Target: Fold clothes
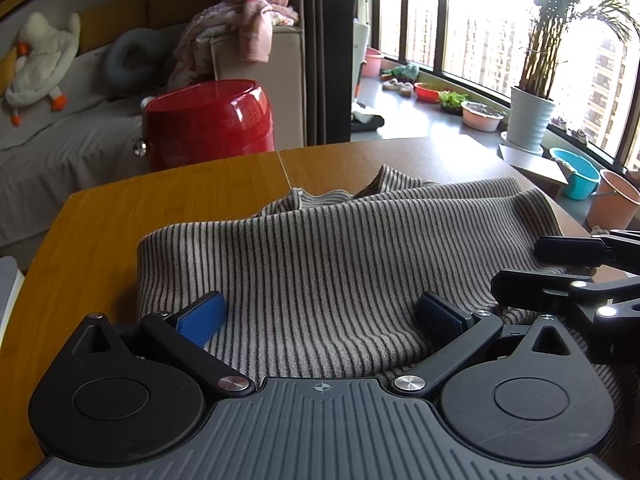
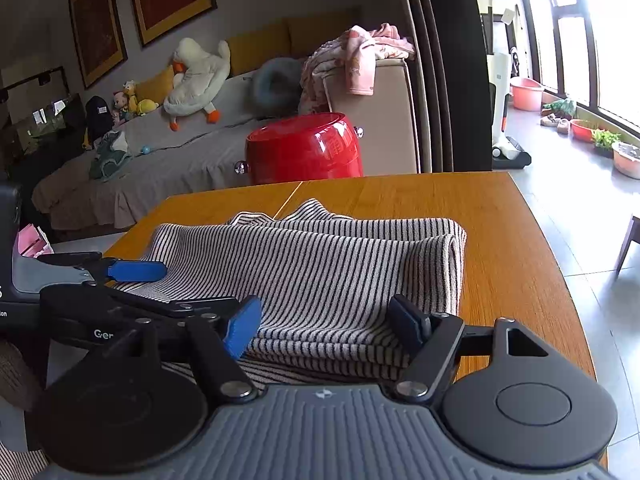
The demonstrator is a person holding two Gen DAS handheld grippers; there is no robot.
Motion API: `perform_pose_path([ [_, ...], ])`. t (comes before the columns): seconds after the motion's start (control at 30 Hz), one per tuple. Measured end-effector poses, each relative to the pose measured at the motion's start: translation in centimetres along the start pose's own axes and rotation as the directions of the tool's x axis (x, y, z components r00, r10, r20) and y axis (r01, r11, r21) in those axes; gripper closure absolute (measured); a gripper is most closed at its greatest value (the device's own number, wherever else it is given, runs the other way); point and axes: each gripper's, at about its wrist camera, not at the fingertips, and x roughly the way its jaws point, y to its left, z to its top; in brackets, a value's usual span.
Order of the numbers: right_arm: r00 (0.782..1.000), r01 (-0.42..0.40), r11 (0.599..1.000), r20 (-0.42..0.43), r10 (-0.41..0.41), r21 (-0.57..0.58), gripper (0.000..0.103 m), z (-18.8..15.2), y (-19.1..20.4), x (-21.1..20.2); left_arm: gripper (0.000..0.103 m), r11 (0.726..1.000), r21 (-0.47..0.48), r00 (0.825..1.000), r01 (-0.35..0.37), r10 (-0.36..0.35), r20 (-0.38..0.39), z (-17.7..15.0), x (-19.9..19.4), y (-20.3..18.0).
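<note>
Both grippers' fingers [image 1: 202, 318] spread wide over striped garment [image 1: 320, 248], gripping nothing.

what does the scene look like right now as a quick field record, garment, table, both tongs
garment: striped garment, folded over, lying on the table
table: wooden table, seam running across the top
left tongs: left tongs, open, pads spread over the near edge of the cloth, not pressing it
right tongs: right tongs, open, cloth edge between the pads, no grip
fold: rounded folded edge on the right in the right wrist view
behind table: red drum-shaped stool
</note>
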Motion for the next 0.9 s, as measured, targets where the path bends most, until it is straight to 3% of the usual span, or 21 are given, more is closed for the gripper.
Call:
perform_pose_path([
  [0.37, 0.998, -0.063, 0.996, 0.024, 0.062, 0.064, 0.027, -0.2, -1.1, -0.6, 0.000, 1.000, 0.000, 1.000, 0.019, -0.019, 0.001, 0.2, 0.1, 0.3],
  [0.9, 0.999, -0.048, 0.999, 0.003, 0.048, 0.023, 0.021, 0.0, -0.3, -0.5, 0.000, 0.997, -0.016, 0.996, 0.076, -0.075, 0.048, -0.8, -0.8, 1.3],
])
